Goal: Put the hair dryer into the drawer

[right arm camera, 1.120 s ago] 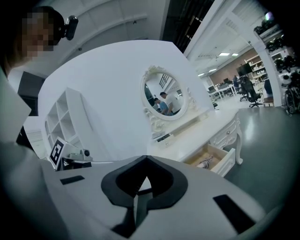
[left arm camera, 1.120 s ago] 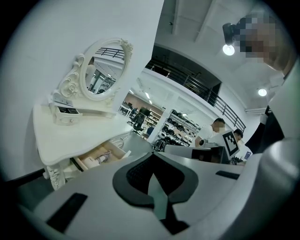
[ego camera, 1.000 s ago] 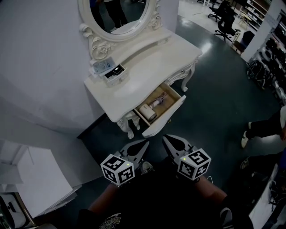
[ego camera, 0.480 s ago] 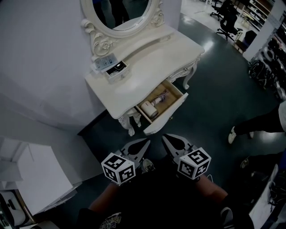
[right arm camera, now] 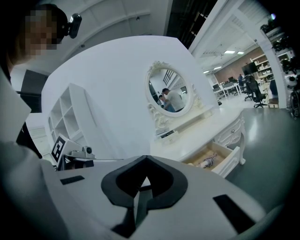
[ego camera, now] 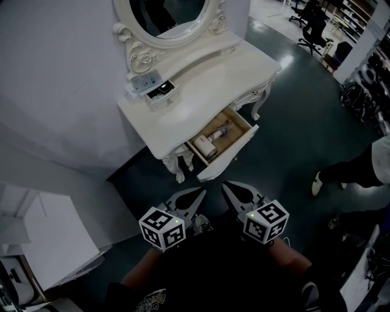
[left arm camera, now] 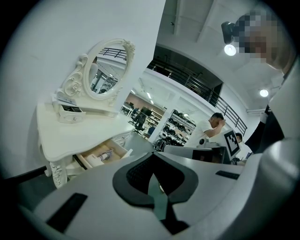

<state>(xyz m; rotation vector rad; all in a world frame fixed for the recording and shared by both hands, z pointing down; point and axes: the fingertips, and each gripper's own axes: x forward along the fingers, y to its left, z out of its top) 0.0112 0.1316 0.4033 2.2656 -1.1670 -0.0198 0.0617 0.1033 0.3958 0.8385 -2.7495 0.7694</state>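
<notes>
The white hair dryer (ego camera: 210,141) lies inside the open wooden drawer (ego camera: 243,121) of the white dressing table (ego camera: 201,85); it also shows in the left gripper view, hair dryer (left arm camera: 104,155), and the right gripper view, hair dryer (right arm camera: 208,161). Both grippers hang close to my body, well short of the drawer. My left gripper (ego camera: 198,194) is shut with nothing between its jaws. My right gripper (ego camera: 226,188) is shut too and holds nothing.
An oval mirror (ego camera: 170,12) and a small white box (ego camera: 159,92) stand on the table top. A white shelf unit (ego camera: 42,237) is at my left. A person's leg (ego camera: 347,173) stands on the dark floor at right, with office chairs (ego camera: 314,27) beyond.
The view has shifted slightly, so the table sits a little further right and lower. The person at right has stepped left. Both grippers stay where they were.
</notes>
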